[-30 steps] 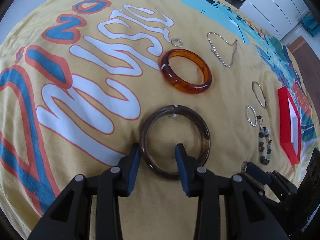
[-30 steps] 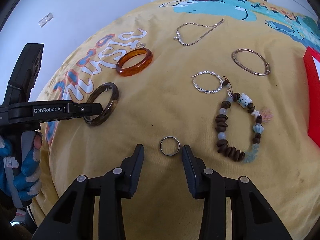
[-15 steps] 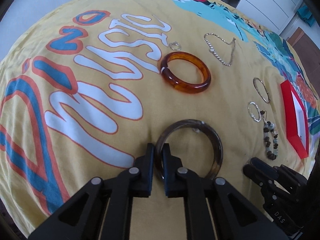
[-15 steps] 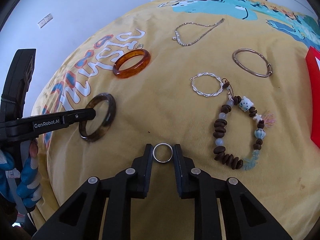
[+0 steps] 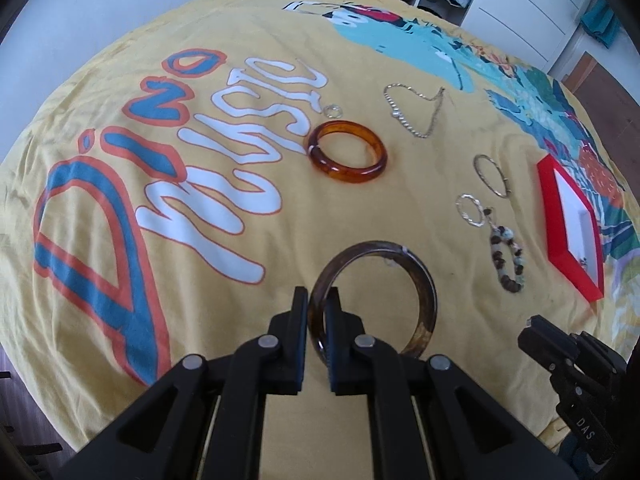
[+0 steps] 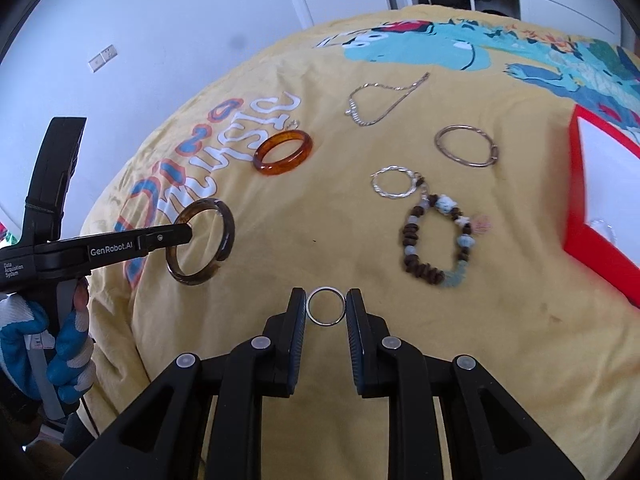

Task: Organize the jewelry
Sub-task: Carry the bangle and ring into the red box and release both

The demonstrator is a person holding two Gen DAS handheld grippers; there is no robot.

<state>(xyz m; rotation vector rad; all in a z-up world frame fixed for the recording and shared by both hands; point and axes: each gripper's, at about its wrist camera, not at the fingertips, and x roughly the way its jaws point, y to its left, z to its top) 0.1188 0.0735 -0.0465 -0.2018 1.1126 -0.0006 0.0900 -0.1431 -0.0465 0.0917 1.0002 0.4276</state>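
I am gripping a glossy dark-brown bangle [image 5: 416,288] by its near rim in my left gripper [image 5: 317,316], raised off the yellow printed cloth [image 5: 248,288]. My right gripper [image 6: 326,312] is pinching a thin silver ring [image 6: 325,306] between its ribbed pads [image 6: 298,320].

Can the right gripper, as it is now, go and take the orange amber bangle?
Probably not yet: the right gripper is shut on a small silver ring. The orange amber bangle lies uncovered on the yellow cloth.
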